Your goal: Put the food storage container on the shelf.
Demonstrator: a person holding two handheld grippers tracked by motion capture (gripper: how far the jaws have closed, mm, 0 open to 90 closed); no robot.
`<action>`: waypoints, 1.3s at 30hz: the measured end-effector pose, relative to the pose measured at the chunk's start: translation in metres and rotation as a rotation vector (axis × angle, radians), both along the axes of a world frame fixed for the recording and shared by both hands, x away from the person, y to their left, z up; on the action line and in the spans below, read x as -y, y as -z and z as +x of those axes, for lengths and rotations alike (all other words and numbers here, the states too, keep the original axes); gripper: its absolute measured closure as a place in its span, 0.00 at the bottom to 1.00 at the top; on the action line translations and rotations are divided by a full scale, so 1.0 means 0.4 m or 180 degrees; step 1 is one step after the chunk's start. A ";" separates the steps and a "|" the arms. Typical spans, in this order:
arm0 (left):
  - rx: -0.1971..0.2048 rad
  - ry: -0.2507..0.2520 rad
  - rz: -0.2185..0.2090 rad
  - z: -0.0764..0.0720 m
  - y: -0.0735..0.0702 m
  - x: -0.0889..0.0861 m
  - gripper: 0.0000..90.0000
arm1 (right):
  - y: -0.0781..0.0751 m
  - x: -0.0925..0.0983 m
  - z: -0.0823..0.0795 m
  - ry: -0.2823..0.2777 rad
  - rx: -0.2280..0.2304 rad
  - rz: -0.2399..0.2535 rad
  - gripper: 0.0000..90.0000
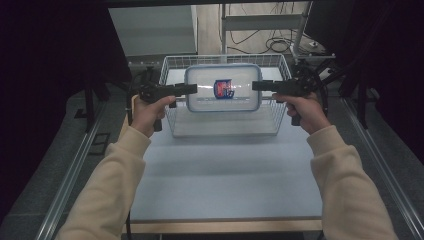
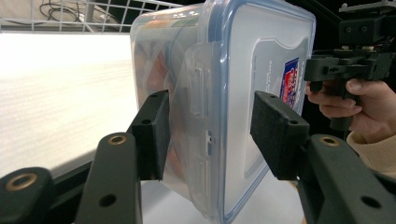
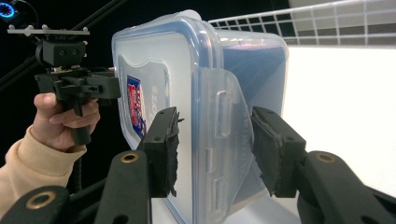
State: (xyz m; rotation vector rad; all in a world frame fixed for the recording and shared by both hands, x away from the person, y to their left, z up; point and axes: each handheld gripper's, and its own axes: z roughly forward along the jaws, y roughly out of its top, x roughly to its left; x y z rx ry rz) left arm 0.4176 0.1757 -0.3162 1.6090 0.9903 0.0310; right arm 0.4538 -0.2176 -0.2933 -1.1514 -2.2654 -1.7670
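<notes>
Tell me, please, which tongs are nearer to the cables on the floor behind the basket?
Right. The right tongs grip the container at the end on the side of the cables; the left tongs grip its opposite end, farther away.

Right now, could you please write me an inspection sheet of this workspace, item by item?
Surface: pale table top, bare in front of the basket.
Job's things: clear plastic container with blue-rimmed lid, held over the white wire basket, lid facing the high view's camera; contents not identifiable.
Clutter: nothing seen.
Grippers: left gripper clamps the container's left end, right gripper its right end; each has one pad on the lid and one on the body, across a side latch.
Cables: loose cables on the floor behind the table.
Surroundings: dark curtains at both sides, metal frame legs behind.
</notes>
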 end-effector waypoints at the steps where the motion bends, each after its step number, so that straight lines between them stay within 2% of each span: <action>1: -0.0006 0.0006 -0.0004 0.008 0.001 0.000 0.54 | -0.003 -0.001 0.008 0.0007 -0.0015 -0.0006 0.59; 8: -0.0053 -0.0008 -0.0035 0.051 0.005 -0.007 0.54 | -0.007 -0.011 0.060 0.0061 -0.0082 -0.0015 0.58; 9: -0.0115 -0.0029 -0.0055 0.063 0.007 -0.007 0.54 | -0.005 -0.012 0.067 0.0076 -0.0108 -0.0012 0.58; 14: -0.0181 -0.0039 -0.0015 0.093 0.007 -0.011 0.54 | 0.009 -0.015 0.100 0.0116 -0.0213 0.0027 0.58; 17: -0.0246 -0.0040 -0.0052 0.110 0.004 -0.013 0.55 | 0.013 -0.017 0.116 0.0147 -0.0270 0.0060 0.57; 22: -0.0280 -0.0043 -0.0060 0.130 0.000 -0.008 0.55 | 0.014 -0.014 0.138 0.0197 -0.0362 0.0083 0.56; 24: -0.0291 -0.0044 -0.0072 0.133 0.000 -0.007 0.55 | 0.014 -0.014 0.141 0.0211 -0.0355 0.0074 0.56; 25: -0.0348 -0.0053 -0.0103 0.142 -0.001 -0.006 0.55 | 0.013 -0.013 0.146 0.0243 -0.0391 0.0084 0.56; 31: -0.0473 -0.0114 -0.0135 0.164 0.001 -0.003 0.53 | 0.011 -0.020 0.159 0.0334 -0.0463 0.0033 0.54; 36: -0.0552 -0.0169 -0.0172 0.185 0.005 0.003 0.51 | 0.021 -0.017 0.175 0.0433 -0.0566 0.0151 0.54; 37: -0.0626 -0.0199 -0.0230 0.197 0.009 0.002 0.51 | 0.026 -0.018 0.181 0.0486 -0.0612 0.0185 0.53; 38: -0.0626 -0.0199 -0.0230 0.197 0.009 0.002 0.50 | 0.028 -0.018 0.183 0.0505 -0.0626 0.0199 0.53; 39: -0.0684 -0.0218 -0.0296 0.209 0.013 0.002 0.50 | 0.030 -0.018 0.185 0.0521 -0.0644 0.0206 0.53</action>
